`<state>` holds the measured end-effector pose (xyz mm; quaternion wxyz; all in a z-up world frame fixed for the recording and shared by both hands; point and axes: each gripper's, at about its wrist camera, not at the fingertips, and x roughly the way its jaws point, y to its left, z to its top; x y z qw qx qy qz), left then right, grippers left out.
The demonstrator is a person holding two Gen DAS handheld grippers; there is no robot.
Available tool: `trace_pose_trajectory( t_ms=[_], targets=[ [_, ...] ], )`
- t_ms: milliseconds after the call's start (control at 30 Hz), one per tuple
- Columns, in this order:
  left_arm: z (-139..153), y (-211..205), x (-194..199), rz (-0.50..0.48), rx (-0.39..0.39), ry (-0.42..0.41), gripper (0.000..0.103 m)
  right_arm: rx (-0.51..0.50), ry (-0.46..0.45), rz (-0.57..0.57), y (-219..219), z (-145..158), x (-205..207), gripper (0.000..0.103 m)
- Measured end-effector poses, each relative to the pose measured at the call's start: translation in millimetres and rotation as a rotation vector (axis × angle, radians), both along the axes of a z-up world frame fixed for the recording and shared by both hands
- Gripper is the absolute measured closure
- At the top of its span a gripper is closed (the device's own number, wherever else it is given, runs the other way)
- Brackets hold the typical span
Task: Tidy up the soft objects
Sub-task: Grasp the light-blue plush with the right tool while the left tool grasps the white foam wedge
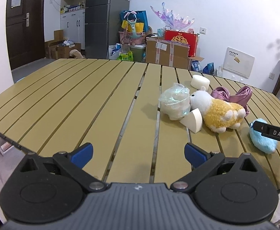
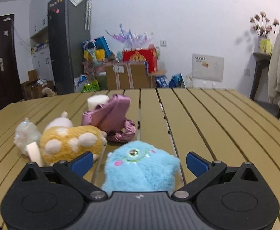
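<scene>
The blue plush monster (image 2: 140,168) lies on the slatted table (image 2: 207,115) at its near edge, directly between the spread fingers of the right gripper (image 2: 139,163), which is released and grasps nothing; neither blue pad visibly touches the fur. Just to its left lies the yellow-and-white plush animal (image 2: 70,143), and beyond that the purple satin fabric (image 2: 111,118), bunched loosely.

Judging by how things lie, the sorting has barely begun: every soft item sits in one loose cluster, and no bin or separate pile shows (where they are meant to go cannot be told).

Count from the left wrist view: two plush toys, one purple fabric bundle, one crinkled clear plastic bag (image 1: 175,103) with pale contents, one round white sponge (image 1: 200,82) at the far side, and one wedge-shaped sponge (image 1: 192,119) leaning by the bag. That makes six items.

The left gripper (image 1: 139,154) hangs over bare slats to the left, well apart from the cluster, fingers wide and empty.
</scene>
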<state>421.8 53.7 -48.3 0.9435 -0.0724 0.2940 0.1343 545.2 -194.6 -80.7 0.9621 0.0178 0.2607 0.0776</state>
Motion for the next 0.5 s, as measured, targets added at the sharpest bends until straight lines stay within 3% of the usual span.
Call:
trace_pose_trajectory(
  t_ms=[133, 267, 500],
  targets=[
    [-0.4, -4.5, 12.0, -0.019, 0.004, 0.004, 0.000, 0.017, 0.043, 0.017, -5.1, -5.8, 12.2, 0.003],
    [-0.4, -11.9, 21.9, -0.039, 0.014, 0.006, 0.000, 0.053, 0.068, 0.038, -8.0, -11.3, 17.7, 0.017],
    [-3.9, -26.4, 36.8, -0.060, 0.040, 0.020, 0.000, 0.049, 0.093, 0.056, -7.3, -14.4, 22.6, 0.018]
  ],
)
